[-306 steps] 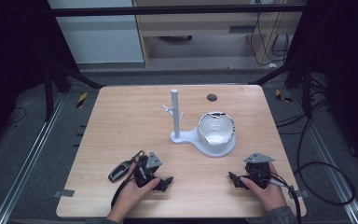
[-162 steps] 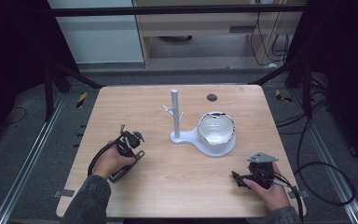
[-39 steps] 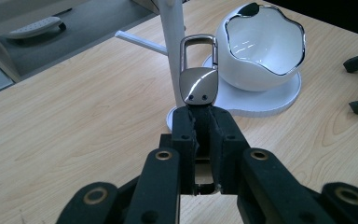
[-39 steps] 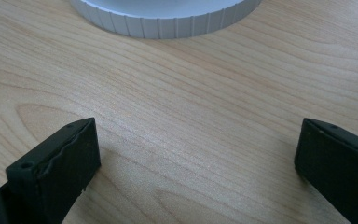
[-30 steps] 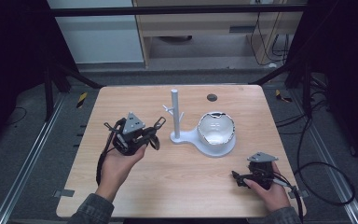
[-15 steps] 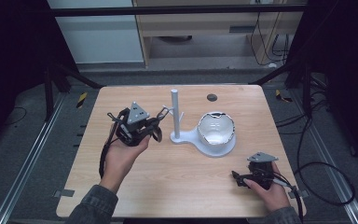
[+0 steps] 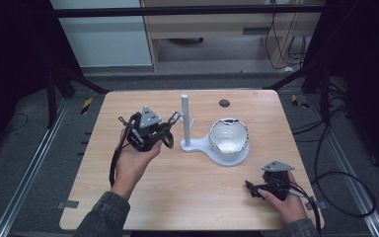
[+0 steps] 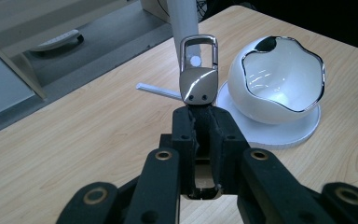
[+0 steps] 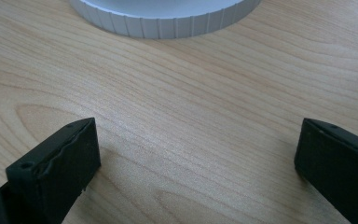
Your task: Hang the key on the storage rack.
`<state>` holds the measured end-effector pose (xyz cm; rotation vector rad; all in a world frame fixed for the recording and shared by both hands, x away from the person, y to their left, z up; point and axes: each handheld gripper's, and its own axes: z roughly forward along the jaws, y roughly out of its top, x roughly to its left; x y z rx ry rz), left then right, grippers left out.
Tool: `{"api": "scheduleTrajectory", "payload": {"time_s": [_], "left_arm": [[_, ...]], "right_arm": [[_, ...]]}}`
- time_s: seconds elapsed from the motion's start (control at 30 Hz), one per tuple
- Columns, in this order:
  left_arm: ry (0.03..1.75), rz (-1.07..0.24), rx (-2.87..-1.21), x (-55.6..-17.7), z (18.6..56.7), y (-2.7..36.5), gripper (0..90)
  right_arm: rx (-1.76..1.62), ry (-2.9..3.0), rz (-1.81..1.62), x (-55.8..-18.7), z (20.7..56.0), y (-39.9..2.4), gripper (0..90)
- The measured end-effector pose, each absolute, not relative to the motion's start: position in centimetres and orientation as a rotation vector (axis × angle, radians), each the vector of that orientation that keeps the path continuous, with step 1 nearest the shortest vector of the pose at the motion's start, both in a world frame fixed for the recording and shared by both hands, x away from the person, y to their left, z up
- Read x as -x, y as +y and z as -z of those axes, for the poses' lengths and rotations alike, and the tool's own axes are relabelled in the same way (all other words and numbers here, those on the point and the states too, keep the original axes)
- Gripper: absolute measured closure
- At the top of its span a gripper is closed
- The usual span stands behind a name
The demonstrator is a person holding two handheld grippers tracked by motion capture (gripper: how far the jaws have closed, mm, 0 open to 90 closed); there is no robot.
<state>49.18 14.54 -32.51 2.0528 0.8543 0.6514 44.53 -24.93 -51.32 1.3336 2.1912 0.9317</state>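
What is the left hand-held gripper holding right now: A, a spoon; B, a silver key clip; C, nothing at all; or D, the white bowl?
B: in the left gripper view the left hand-held gripper is shut on a strap that carries the silver key clip, which sticks out toward the white post, while the bowl sits untouched on its stand.

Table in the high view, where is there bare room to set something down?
Free: the wide wooden strip of the table between the two forearms, and the left edge beside the left gripper. Crowded: the middle, where the keychain clip nears the white stand and its bowl.
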Motion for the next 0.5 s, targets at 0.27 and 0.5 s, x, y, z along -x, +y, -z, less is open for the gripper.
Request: {"api": "scheduleTrajectory", "payload": {"time_s": [0.27,0.5], "left_arm": [[0.867,-0.649,-2.056,-49.7,32.9,14.4,80.9],[0.875,-0.644,-2.063,-50.2,33.3,14.1,80.9]], "right_arm": [[-1.333,2.191,-0.932,-44.5,51.3,-24.9,0.4],[-1.333,2.191,-0.932,-44.5,51.3,-24.9,0.5]]}}
